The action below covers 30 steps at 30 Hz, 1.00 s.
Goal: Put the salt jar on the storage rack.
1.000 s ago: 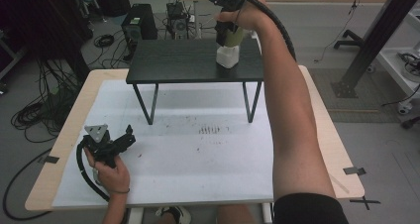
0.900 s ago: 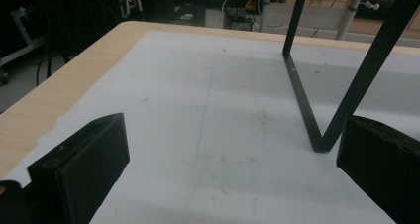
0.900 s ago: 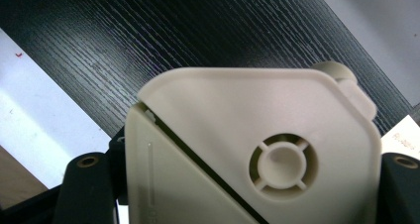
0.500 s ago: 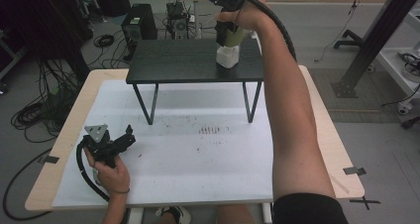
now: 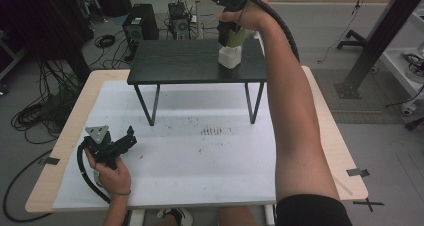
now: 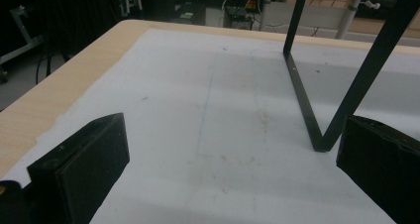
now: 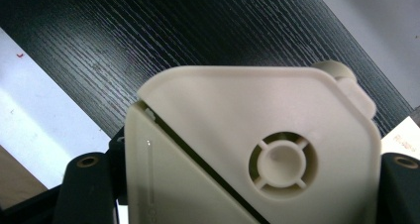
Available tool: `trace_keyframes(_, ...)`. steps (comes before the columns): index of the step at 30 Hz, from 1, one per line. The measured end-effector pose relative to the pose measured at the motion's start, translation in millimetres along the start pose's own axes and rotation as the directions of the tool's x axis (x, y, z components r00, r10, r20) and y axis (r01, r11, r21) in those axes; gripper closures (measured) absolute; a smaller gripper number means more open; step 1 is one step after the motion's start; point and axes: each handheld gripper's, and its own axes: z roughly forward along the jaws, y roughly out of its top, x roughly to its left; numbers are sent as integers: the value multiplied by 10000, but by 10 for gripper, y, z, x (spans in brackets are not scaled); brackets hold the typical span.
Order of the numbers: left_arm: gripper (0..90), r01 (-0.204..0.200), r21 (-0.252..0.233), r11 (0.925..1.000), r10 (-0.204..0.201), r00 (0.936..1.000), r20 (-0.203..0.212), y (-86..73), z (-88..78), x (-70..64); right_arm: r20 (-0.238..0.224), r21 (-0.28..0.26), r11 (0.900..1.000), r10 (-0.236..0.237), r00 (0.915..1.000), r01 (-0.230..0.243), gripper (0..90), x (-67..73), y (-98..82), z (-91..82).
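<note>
Container (image 5: 230, 53), cream-white plastic with a flip-spout lid, sits between the jaws of the right gripper (image 5: 228, 35), directly below the tool body; base appears to rest on the far right part of the black shelf (image 5: 190, 61), though contact under it cannot be confirmed. Change over the last second: essentially none. Container, right gripper and outstretched arm occupy the same spot in all three high-view frames. Judgement: motion has paused at the shelf top, so this is either the end of a placement or the start of a pick-up; the pictures do not settle which. Right gripper view: lid (image 7: 257, 149) lies hard up against the camera, both black jaws flanking its lower corners, closed onto the container's sides with no gap visible. Shelf's dark wood grain runs beyond the lid, ahead of the tool. Left gripper (image 5: 120, 143) lies low over the white mat (image 5: 200, 171), near the person's side and well apart from the container; left gripper view has its jaws spread wide with nothing between them, one shelf leg (image 6: 302, 105) ahead and toward its right jaw. Small dark specks (image 5: 215, 131) on the mat lie between the two tools, untouched.
</note>
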Motion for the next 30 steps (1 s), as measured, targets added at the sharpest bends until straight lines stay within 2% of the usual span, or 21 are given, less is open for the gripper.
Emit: trace_keyframes(30,2,-1,31,10000,1,10000,16,-1,6,-2,13,-52,10000,16,10000,-16,295,-6,-3,2)
